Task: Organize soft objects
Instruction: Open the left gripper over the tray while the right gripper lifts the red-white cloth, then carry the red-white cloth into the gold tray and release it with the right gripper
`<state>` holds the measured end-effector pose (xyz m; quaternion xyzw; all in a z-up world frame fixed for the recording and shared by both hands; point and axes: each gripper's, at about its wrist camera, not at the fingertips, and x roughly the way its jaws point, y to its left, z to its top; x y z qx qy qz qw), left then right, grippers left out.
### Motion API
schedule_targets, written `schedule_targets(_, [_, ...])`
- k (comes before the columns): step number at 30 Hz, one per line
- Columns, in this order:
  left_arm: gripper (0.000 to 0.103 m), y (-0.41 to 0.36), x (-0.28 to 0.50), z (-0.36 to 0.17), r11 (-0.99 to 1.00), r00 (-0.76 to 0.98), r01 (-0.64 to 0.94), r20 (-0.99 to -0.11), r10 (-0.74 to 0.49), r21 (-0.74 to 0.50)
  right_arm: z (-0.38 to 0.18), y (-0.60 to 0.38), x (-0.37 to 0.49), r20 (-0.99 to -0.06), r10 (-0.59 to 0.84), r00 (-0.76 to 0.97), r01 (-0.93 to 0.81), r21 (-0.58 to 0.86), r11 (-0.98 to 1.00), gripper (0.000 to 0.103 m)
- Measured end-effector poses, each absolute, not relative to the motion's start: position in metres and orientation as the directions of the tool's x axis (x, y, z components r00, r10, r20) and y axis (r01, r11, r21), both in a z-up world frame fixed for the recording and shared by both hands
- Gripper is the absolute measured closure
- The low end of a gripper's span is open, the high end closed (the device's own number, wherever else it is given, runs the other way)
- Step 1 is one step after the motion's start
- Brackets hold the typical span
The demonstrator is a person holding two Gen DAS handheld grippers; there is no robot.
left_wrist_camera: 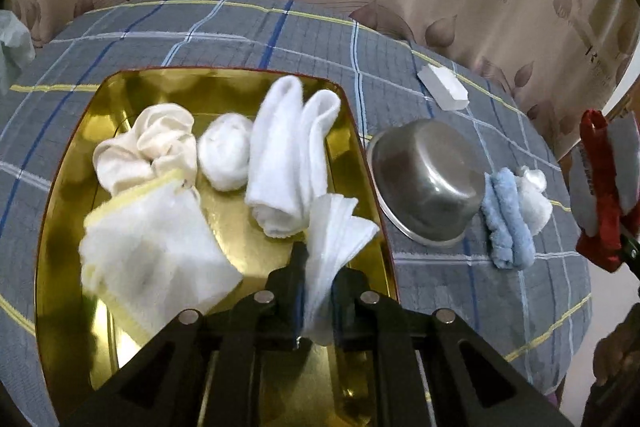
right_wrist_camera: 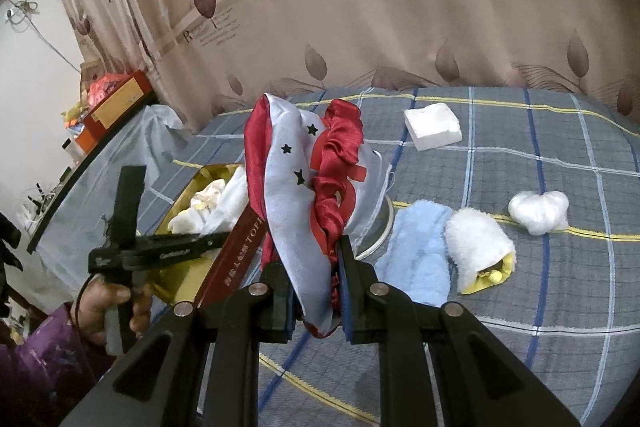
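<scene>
My left gripper [left_wrist_camera: 318,279] hovers over the near right part of a gold tray [left_wrist_camera: 72,227], shut on a folded white cloth [left_wrist_camera: 340,227] that fans out beyond the fingers. Inside the tray lie a cream scrunchie [left_wrist_camera: 152,147], a white ball [left_wrist_camera: 226,157], a rolled white towel [left_wrist_camera: 288,155] and a yellow-edged white cloth [left_wrist_camera: 152,255]. My right gripper [right_wrist_camera: 316,287] is shut on a red and white satin cloth [right_wrist_camera: 288,179] with black stars, held up above the bed right of the tray [right_wrist_camera: 192,187]. On the bedspread lie a blue towel [right_wrist_camera: 416,251], a white yellow-lined cloth [right_wrist_camera: 476,247] and a white wad [right_wrist_camera: 540,211].
An upturned steel bowl [left_wrist_camera: 424,179] sits just right of the tray, against the blue towel [left_wrist_camera: 506,223]. A white foam block [right_wrist_camera: 432,127] lies farther back on the checked bedspread [right_wrist_camera: 520,307]. A curtain hangs behind the bed. A hand [right_wrist_camera: 116,303] grips the left tool; cluttered shelves stand at far left.
</scene>
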<state>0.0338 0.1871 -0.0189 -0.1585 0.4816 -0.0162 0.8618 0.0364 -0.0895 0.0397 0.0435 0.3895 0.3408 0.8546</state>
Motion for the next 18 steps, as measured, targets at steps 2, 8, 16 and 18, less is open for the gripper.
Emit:
schedule_targets(2, [0.075, 0.186, 0.04, -0.02, 0.952, 0.529, -0.111, -0.827, -0.187, -0.286, 0.038, -0.089, 0.036, -0.636, 0.621, 0.457, -0.55, 0.346, 0.76, 0.088])
schedule_targets(8, [0.056, 0.178, 0.046, -0.018, 0.981, 0.522, -0.13, -0.851, -0.054, -0.142, 0.036, -0.086, 0.033, -0.64, 0.626, 0.446, -0.559, 0.347, 0.753, 0.088])
schedule_targets(16, [0.055, 0.188, 0.015, 0.005, 0.958, 0.56, -0.184, -0.824, -0.081, -0.219, 0.04, -0.08, 0.026, -0.634, 0.642, 0.431, -0.578, 0.352, 0.736, 0.088])
schedule_targets(18, [0.055, 0.19, 0.003, 0.012, 0.949, 0.577, -0.207, -0.813, -0.078, -0.237, 0.041, -0.075, 0.025, -0.632, 0.654, 0.415, -0.591, 0.36, 0.722, 0.088])
